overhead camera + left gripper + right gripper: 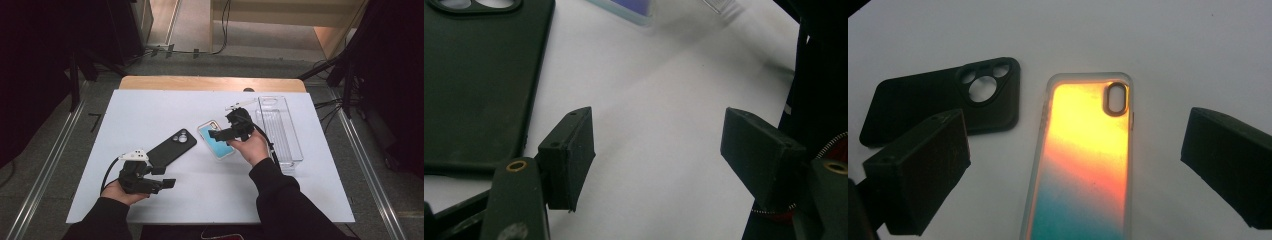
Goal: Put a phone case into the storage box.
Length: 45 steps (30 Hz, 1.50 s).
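On the white surface (150,112), seen from the high view, the left tongs (169,183) are found nearest the person, at about 7 o'clock, held apart with nothing between the jaws. Just beyond them, toward 11 o'clock from their tips, a black phone case (171,147) is laid flat with its camera cut-outs at the far end; in the left gripper view its edge (474,85) is seen just left of the left jaw, not touched. Farther on, near the centre of the surface, an iridescent phone case (216,140) with a clear rim is laid flat, well apart from the black one. The right tongs (216,134) are held over it, spread wide, nothing being pressed; in the right gripper view the iridescent phone case (1083,160) is seen between the two jaws, its camera opening at the far end. Farthest, at 2 o'clock, a clear plastic tray (295,150) is set lengthwise beside the right hand (252,147). Nothing is seen lying between tongs and case.
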Each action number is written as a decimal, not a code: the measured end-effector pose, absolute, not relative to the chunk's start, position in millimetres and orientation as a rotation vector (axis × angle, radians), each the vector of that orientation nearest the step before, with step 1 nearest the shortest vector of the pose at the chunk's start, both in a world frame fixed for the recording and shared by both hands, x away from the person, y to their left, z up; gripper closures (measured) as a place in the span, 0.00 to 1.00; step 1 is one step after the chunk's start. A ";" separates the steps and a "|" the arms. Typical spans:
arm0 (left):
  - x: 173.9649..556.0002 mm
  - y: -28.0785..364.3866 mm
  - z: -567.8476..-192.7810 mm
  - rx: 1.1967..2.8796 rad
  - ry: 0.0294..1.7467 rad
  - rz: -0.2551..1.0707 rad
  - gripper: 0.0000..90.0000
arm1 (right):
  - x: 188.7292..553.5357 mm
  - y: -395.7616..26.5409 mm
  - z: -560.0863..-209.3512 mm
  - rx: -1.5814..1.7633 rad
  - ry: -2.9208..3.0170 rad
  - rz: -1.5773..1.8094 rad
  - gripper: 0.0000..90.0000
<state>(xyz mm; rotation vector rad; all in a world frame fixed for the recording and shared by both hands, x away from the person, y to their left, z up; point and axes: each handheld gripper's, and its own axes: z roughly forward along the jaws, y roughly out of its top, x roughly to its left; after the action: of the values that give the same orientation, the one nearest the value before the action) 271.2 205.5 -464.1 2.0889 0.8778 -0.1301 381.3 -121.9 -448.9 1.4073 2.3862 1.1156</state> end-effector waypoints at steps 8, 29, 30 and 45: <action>271.2 205.8 -464.2 2.087 0.876 -0.133 0.33 | 388.7 -112.1 -456.0 1.398 2.400 1.103 0.00; 271.2 206.0 -464.1 2.087 0.876 -0.133 0.33 | 391.0 -105.1 -487.7 1.432 2.434 0.999 0.00; 271.2 206.0 -464.1 2.087 0.876 -0.133 0.33 | 390.3 -105.4 -489.6 1.441 2.436 0.991 0.00; 271.2 205.6 -464.1 2.088 0.879 -0.133 0.33 | 383.9 -94.2 -509.0 1.395 2.426 0.866 0.00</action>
<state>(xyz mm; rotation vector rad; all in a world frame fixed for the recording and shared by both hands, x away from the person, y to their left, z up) 271.2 205.6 -464.1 2.0880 0.8792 -0.1331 383.9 -94.2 -509.0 1.3946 2.4259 0.8659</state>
